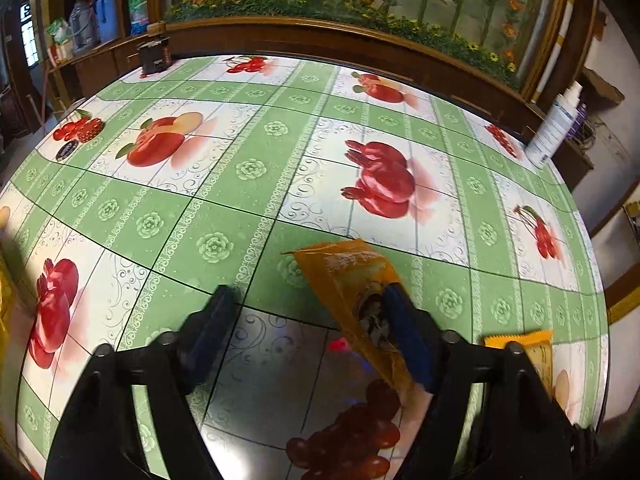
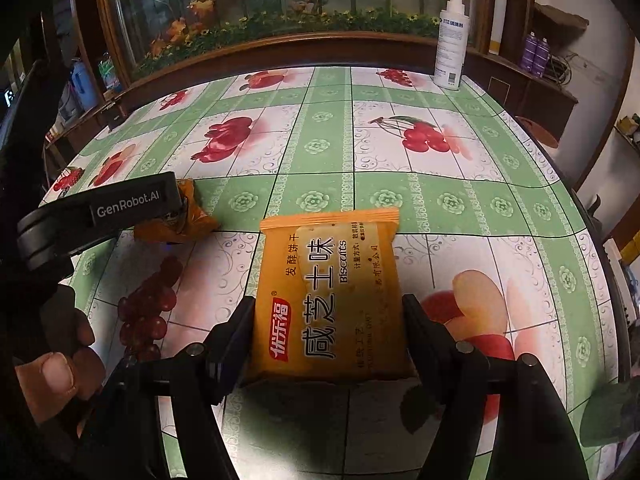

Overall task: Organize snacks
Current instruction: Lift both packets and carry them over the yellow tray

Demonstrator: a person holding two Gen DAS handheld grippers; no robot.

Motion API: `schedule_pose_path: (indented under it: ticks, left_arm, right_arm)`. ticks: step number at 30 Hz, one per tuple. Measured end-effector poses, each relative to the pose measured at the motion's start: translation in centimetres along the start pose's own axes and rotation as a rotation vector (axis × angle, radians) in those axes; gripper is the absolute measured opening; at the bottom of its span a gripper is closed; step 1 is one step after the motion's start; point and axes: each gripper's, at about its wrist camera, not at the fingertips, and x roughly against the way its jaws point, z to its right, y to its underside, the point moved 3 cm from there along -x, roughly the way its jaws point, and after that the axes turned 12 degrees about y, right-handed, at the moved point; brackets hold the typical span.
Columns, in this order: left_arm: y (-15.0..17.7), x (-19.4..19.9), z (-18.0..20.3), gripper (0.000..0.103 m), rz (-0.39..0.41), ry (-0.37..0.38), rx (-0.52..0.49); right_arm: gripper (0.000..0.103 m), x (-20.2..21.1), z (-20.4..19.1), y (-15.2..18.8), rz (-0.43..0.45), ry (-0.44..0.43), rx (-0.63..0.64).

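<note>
A small orange snack packet lies against the inner side of my left gripper's right finger; the left gripper is open, its left finger far from the packet. The packet also shows in the right wrist view beside the left gripper's black body. My right gripper is shut on a flat orange biscuit pack with Chinese print, both fingers pressed on its sides, low over the table. That pack's corner shows in the left wrist view.
The table wears a green and white fruit-print cloth. A white spray bottle stands at the far right edge. A dark box sits at the far left corner. A wooden cabinet and painted panel stand behind.
</note>
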Motion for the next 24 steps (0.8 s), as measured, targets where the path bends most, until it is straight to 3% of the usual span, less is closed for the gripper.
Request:
schedule_pose_path:
  ticks: [1, 3, 9, 14, 24]
  left_arm:
    - [0.1, 0.3, 0.2, 0.039, -0.004, 0.031, -0.014]
    - [0.4, 0.7, 0.6, 0.024, -0.022, 0.075, -0.038]
    - [2.3, 2.4, 0.2, 0.017, -0.046, 0.155, -0.066]
    - [4.8, 5.4, -1.5, 0.015, -0.040, 0.169, -0.079]
    - [10.1, 15.4, -6.2, 0.011, 0.052, 0.045, -0.147]
  right_arm:
    - [0.075, 0.0, -0.1, 0.0, 0.001, 0.004, 0.006]
    - [0.074, 0.0, -0.1, 0.0, 0.001, 0.002, 0.005]
    - [0.072, 0.1, 0.6, -0.1, 0.000, -0.029, -0.031]
    - [0.071, 0.3, 1.0, -0.1, -0.005, -0.087, -0.067]
    - [0.071, 1.2, -0.5, 0.3, -0.019, -0.196, -0.066]
